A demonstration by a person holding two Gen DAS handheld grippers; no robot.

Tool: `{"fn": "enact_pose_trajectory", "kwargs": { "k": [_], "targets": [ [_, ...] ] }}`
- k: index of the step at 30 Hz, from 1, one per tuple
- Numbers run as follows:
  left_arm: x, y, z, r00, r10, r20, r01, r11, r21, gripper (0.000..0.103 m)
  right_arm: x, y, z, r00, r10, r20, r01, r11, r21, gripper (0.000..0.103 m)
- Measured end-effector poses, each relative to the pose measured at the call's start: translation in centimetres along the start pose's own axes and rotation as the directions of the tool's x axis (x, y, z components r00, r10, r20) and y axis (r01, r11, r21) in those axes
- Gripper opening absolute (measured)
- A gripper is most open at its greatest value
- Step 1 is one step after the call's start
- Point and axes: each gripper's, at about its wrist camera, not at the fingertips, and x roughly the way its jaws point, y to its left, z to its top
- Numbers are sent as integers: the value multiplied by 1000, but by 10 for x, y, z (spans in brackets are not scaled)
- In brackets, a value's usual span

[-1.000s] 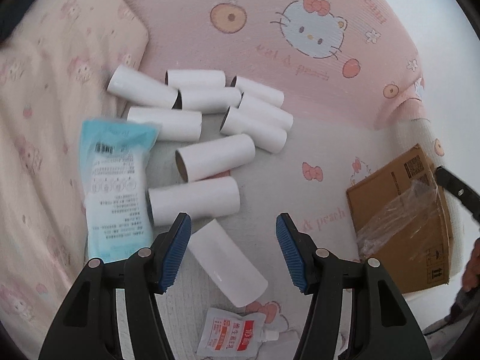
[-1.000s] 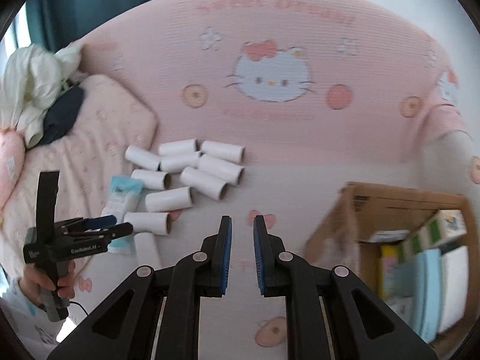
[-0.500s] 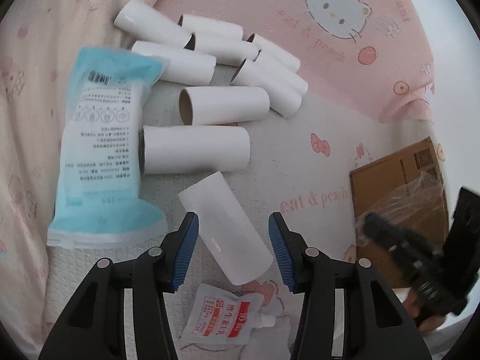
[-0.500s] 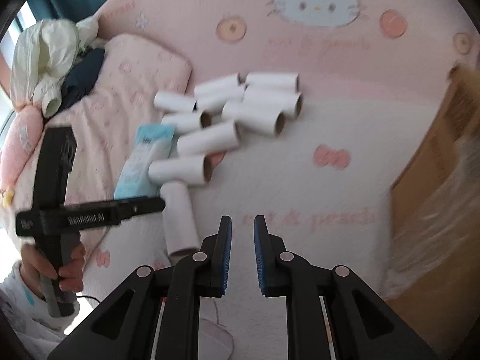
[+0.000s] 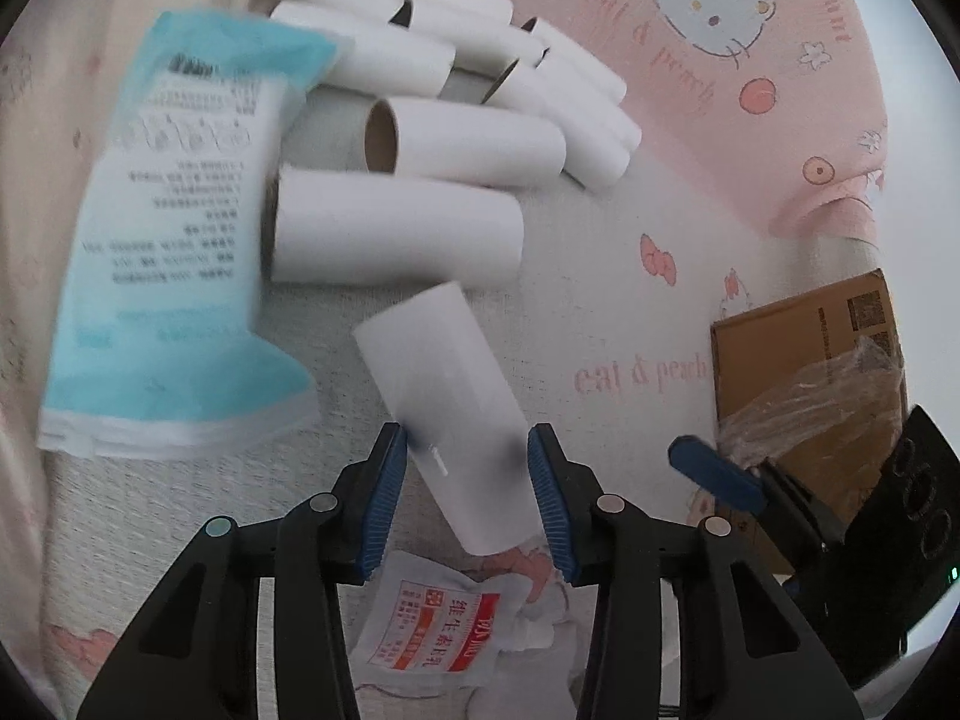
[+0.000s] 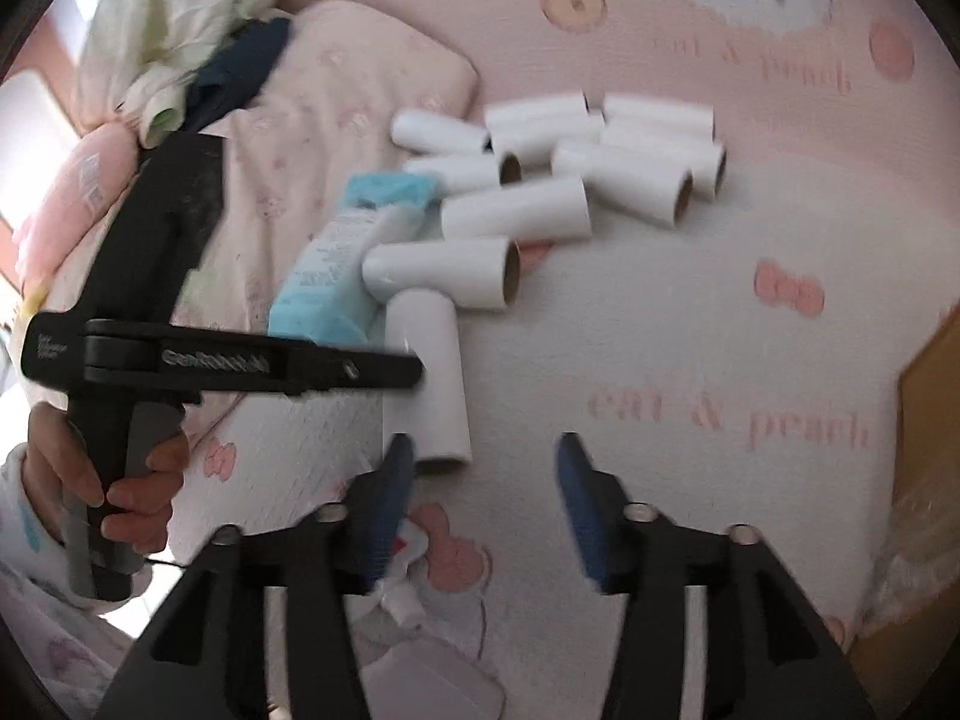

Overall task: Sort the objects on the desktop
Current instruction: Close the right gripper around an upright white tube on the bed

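A white cardboard tube (image 5: pixel 444 384) lies slanted on the pink blanket, apart from a pile of several like tubes (image 5: pixel 420 144). My left gripper (image 5: pixel 465 438) straddles its near half. The jaws are closing, with the blue pads right beside the tube's sides and no squeeze that I can see. In the right wrist view the same tube (image 6: pixel 432 420) lies under the left gripper's finger (image 6: pixel 360 369). My right gripper (image 6: pixel 485 444) hovers just right of it over bare blanket. Its jaws are opening and hold nothing.
A blue-and-white pouch (image 5: pixel 174 228) lies left of the tubes. A small red-and-white spouted pouch (image 5: pixel 444 630) sits under the left gripper. A cardboard box (image 5: pixel 804 372) with plastic film stands at the right. A pillow (image 6: pixel 330 90) and clothes (image 6: pixel 168 18) lie at the far left.
The left gripper sank onto the slanted tube and its jaws narrowed around it. The right gripper dropped low towards the blanket beside the tube, and its jaws went from shut to wide apart.
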Motion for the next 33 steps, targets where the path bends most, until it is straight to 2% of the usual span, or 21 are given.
{"fn": "enact_pose_trajectory", "kwargs": {
  "k": [3, 9, 15, 17, 19, 20, 28, 33],
  "targets": [
    [0, -2, -1, 1000, -6, 25, 6, 1000, 9, 42, 2, 5, -1, 1000, -11, 17, 11, 999, -32, 54],
    [3, -4, 2, 999, -16, 28, 16, 1000, 10, 41, 11, -4, -2, 1000, -9, 6, 9, 1000, 10, 54],
    [6, -3, 2, 999, -47, 19, 47, 999, -11, 41, 30, -11, -4, 998, 66, -18, -64, 992, 108, 54],
    [7, -3, 2, 998, -56, 13, 57, 998, -19, 41, 39, -11, -3, 996, 80, -40, -75, 990, 122, 50],
    [8, -2, 3, 998, -61, 15, 61, 998, -28, 40, 45, -9, -3, 994, 96, -56, -89, 989, 120, 35],
    [9, -3, 3, 998, -63, 15, 64, 998, -30, 40, 47, -10, -3, 992, 117, -49, -110, 985, 134, 35],
    [13, -10, 6, 996, -84, 2, 84, 996, 4, 40, 49, -12, -2, 991, 122, -62, -109, 978, 175, 34],
    [29, -23, 9, 989, -145, -40, 146, 989, 29, 40, 41, -17, -3, 994, 80, -73, -66, 981, 180, 34]
  ]
}}
